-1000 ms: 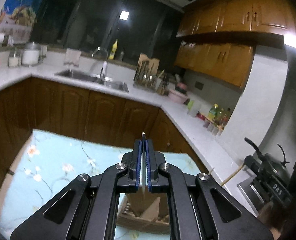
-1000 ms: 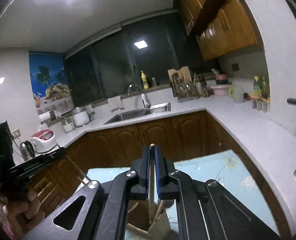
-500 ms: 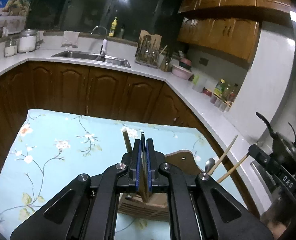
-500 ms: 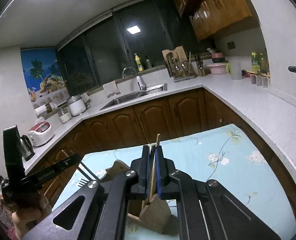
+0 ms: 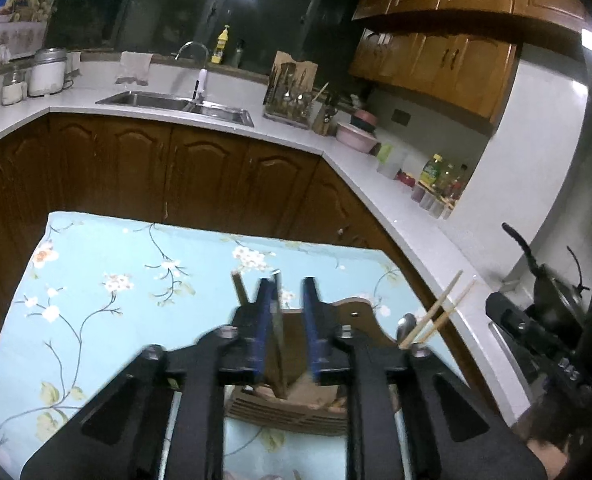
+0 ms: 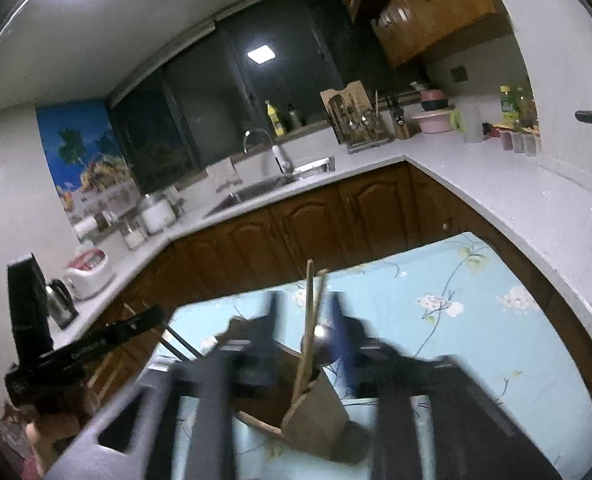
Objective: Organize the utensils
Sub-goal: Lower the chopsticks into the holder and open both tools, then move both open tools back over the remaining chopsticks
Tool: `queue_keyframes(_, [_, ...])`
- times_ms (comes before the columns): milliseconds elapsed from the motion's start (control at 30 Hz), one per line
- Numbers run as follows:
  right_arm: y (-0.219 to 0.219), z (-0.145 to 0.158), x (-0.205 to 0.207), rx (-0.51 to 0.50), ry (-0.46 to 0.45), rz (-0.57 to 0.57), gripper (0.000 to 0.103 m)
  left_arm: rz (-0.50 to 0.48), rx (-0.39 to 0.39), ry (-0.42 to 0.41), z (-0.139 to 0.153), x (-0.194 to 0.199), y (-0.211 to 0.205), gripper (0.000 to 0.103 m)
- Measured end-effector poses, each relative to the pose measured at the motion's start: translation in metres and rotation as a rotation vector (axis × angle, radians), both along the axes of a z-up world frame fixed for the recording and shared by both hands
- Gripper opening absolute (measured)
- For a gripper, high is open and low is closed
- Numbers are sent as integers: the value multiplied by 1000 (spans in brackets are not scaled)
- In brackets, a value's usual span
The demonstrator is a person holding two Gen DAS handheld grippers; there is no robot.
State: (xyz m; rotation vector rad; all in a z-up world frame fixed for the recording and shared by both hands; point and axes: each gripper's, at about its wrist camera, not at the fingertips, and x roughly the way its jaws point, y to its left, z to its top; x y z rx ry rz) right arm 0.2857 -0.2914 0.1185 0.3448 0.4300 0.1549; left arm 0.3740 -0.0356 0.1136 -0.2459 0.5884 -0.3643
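A wooden utensil holder (image 5: 296,396) stands on the floral blue tablecloth (image 5: 108,292). My left gripper (image 5: 287,300) is open right above it; a dark chopstick (image 5: 276,320) stands in the holder between its fingers, another dark stick (image 5: 238,288) just left. A pair of light chopsticks (image 5: 439,312) and a spoon (image 5: 405,326) stick up at the holder's right side. My right gripper (image 6: 303,312) is open above the holder (image 6: 315,412); the light chopsticks (image 6: 309,320) stand free between its fingers. The view is blurred by motion.
The other gripper and hand show at the right edge of the left wrist view (image 5: 543,344) and at the left edge of the right wrist view (image 6: 76,348). A white counter (image 6: 507,200) with sink (image 5: 176,104), bottles and a drying rack runs behind the table.
Both grippers have come down toward the holder and opened. The left let go of the dark chopstick, the right let go of the light chopsticks, and both now stand in the holder.
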Motion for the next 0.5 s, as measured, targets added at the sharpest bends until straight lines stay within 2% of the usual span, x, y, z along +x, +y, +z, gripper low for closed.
queue_keyframes(67, [-5,6,-8,16,-35,-8,66,-11,-25,-16,7,-9,2,48])
queue_keyframes(133, [-7,11,-16,20,-56,-19,68,-2,-22,-49,16,-21,1,58])
queue_keyframes(200, [-11,16,-25,37,-82,-21,81,10,-19,-82,26,-34,2,72])
queue_keyframes(233, [-13,18,-30,42,-97,-25,83,13,-27,-94,29,-39,4,78])
queue_keyframes(300, [-16,21,-40,46,-115,-33,95,26,-47,-112,36,-50,11,82])
queue_keyframes(333, [-18,22,-46,46,-123,-32,97,30,-58,-118,38,-55,15,84])
queue_keyframes(433, [-18,21,-63,32,-135,-32,99,82,-45,-116,40,-71,26,96])
queue_keyframes(500, [-17,16,-74,23,-125,-20,101,114,-19,-120,37,-85,32,97])
